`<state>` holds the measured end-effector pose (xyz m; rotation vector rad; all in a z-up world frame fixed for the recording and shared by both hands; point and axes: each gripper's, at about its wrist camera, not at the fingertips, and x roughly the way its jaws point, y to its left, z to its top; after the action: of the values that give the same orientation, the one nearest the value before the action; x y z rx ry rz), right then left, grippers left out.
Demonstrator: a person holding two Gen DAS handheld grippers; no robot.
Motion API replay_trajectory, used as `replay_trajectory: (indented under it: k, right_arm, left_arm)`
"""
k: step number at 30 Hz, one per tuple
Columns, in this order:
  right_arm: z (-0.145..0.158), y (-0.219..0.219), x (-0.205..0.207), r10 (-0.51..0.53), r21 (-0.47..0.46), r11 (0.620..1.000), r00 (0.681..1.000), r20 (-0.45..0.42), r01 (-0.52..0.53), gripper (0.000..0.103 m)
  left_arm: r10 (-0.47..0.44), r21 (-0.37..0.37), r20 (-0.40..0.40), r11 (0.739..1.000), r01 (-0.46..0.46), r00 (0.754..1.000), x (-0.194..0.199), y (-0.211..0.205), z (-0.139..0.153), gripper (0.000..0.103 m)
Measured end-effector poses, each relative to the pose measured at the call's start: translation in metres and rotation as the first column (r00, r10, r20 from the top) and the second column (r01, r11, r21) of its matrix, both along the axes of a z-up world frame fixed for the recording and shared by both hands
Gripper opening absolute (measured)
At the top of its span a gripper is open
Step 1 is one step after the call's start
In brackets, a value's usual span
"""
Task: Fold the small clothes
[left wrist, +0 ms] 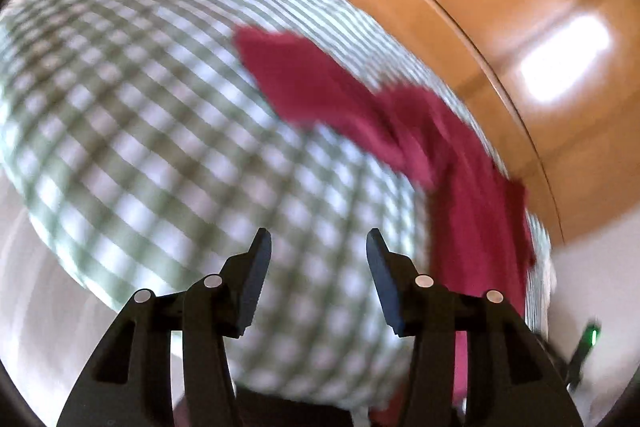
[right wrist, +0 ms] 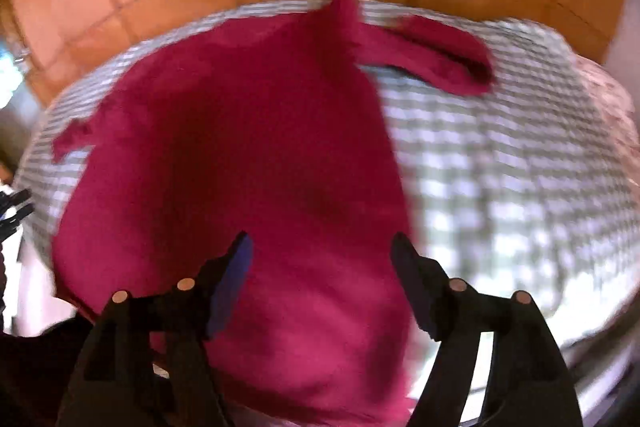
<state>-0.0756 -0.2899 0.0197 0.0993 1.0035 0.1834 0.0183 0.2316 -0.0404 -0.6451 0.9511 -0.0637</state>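
Open tongs; crumpled, blurred crimson garment

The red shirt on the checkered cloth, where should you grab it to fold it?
Probably by the sleeve that sticks out to the far right of the red shirt. It lies loose and apart from the body on the checkered cloth, so its end is easy to pinch. The right hand-held gripper is open above the shirt and could come from above, then carry the sleeve inward.
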Motion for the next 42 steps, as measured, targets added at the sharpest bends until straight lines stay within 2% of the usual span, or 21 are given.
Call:
replay_trajectory:
  k: [2,6,7,9,13,17,18,21,22,24,26,27,28,29,30,33,36,37,39,40,42]
  right_arm:
    - [-0.008,0.028,0.009,0.050,0.031,0.998,0.999,-0.008,-0.050,0.074]
    - [-0.030,0.084,0.025,0.157,0.036,0.987,0.987,-0.026,-0.156,0.078]
    - [-0.036,0.093,0.025,0.168,0.035,0.985,0.985,-0.034,-0.167,0.080]
    - [-0.048,0.104,0.029,0.171,0.010,0.985,0.985,-0.030,-0.170,0.094]
    - [-0.059,0.107,0.032,0.148,-0.003,0.989,0.989,-0.001,-0.148,0.100]
    - [-0.062,0.104,0.030,0.144,0.016,0.989,0.989,0.013,-0.144,0.101]
    - [-0.060,0.103,0.027,0.144,0.015,0.989,0.989,0.021,-0.144,0.101]
    - [-0.061,0.103,0.023,0.142,0.009,0.990,0.989,0.049,-0.143,0.101]
    - [-0.061,0.103,0.023,0.141,0.010,0.990,0.988,0.058,-0.142,0.101]
    - [-0.062,0.103,0.022,0.139,0.012,0.990,0.988,0.068,-0.141,0.101]
    - [-0.062,0.102,0.022,0.138,0.017,0.990,0.987,0.076,-0.140,0.101]
    - [-0.063,0.102,0.022,0.138,0.018,0.990,0.987,0.079,-0.140,0.101]
    - [-0.063,0.102,0.022,0.137,0.019,0.990,0.987,0.082,-0.139,0.101]
    - [-0.063,0.102,0.022,0.135,0.019,0.990,0.987,0.085,-0.137,0.101]
    - [-0.064,0.102,0.022,0.132,0.018,0.991,0.987,0.087,-0.134,0.101]
    - [-0.063,0.103,0.022,0.130,0.014,0.991,0.988,0.084,-0.132,0.101]
    - [-0.063,0.104,0.023,0.125,0.007,0.992,0.989,0.077,-0.125,0.101]
    - [-0.062,0.105,0.023,0.120,0.003,0.993,0.990,0.076,-0.121,0.101]
    - [-0.062,0.107,0.023,0.108,0.000,0.994,0.991,0.074,-0.109,0.101]
    - [-0.063,0.107,0.023,0.105,-0.002,0.995,0.992,0.075,-0.105,0.101]
    - [-0.063,0.109,0.023,0.100,-0.012,0.995,0.992,0.075,-0.099,0.101]
  left_arm:
    - [0.092,0.008,-0.009,0.996,-0.092,0.996,0.011,0.022,0.006,0.048]
    - [0.188,-0.025,-0.018,0.982,-0.189,0.982,0.036,0.053,0.015,0.048]
    - [0.196,-0.063,-0.010,0.978,-0.196,0.981,0.045,0.060,0.019,0.048]
    - [0.201,-0.118,-0.017,0.972,-0.202,0.979,0.064,0.065,0.024,0.048]
    - [0.127,-0.195,-0.070,0.971,-0.138,0.989,0.112,0.053,0.028,0.048]
    - [0.106,-0.162,-0.157,0.978,-0.132,0.982,0.163,0.031,0.021,0.048]
    - [0.099,-0.153,-0.202,0.979,-0.131,0.974,0.177,0.028,0.015,0.048]
    - [0.104,-0.132,-0.362,0.978,-0.162,0.926,0.216,0.023,-0.010,0.048]
    - [0.113,-0.087,-0.395,0.983,-0.159,0.912,0.230,0.021,-0.016,0.048]
    - [0.103,-0.019,-0.419,0.992,-0.122,0.902,0.242,0.015,-0.021,0.048]
    - [0.075,0.090,-0.413,0.995,-0.042,0.907,0.248,0.000,-0.016,0.048]
    - [0.063,0.145,-0.402,0.989,-0.004,0.913,0.249,-0.008,-0.013,0.037]
    - [0.049,0.213,-0.383,0.976,0.036,0.922,0.246,-0.015,-0.009,0.020]
    - [0.041,0.247,-0.370,0.967,0.056,0.928,0.243,-0.018,-0.008,0.016]
    - [0.042,0.247,-0.359,0.968,0.052,0.932,0.239,-0.016,-0.008,0.007]
    - [0.078,0.240,-0.283,0.971,-0.008,0.956,0.224,0.000,0.007,0.005]
    - [0.107,0.234,-0.064,0.968,-0.090,0.992,0.205,0.016,0.060,0.005]
    - [0.110,0.208,0.055,0.971,-0.119,0.992,0.194,0.022,0.088,0.005]
    - [0.108,0.187,0.232,0.970,-0.153,0.967,0.169,0.031,0.129,0.005]
    - [0.103,0.168,0.320,0.972,-0.163,0.942,0.148,0.039,0.148,0.005]
    - [0.094,0.143,0.424,0.975,-0.169,0.901,0.116,0.045,0.171,0.005]
